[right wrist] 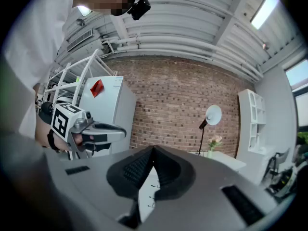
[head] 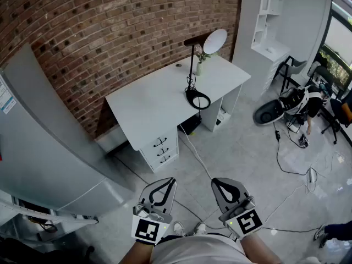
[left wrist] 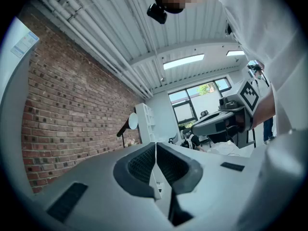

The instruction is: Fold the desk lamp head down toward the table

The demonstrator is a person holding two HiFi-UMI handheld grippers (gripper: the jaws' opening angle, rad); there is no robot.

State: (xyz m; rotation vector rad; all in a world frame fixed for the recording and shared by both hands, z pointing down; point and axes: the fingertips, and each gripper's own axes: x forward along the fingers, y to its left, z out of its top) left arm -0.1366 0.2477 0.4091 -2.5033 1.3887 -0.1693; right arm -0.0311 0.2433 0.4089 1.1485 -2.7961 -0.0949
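Left tool (head: 161, 186): held level at waist height, jaws together, empty. Right tool (head: 226, 186): level alongside it, jaws together, empty.

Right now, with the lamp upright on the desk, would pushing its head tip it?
Possibly: the lamp stands thin and tall, its wide head up high. Its ring base looks small, so a sideways push might tip it.

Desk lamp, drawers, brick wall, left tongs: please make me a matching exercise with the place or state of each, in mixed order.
Column one:
1 desk lamp
2 drawers
3 brick wall
4 left tongs

Column two:
a under the desk
b shut, empty
c behind the desk
d standing on the desk

Pairs: 1-d, 2-a, 3-c, 4-b
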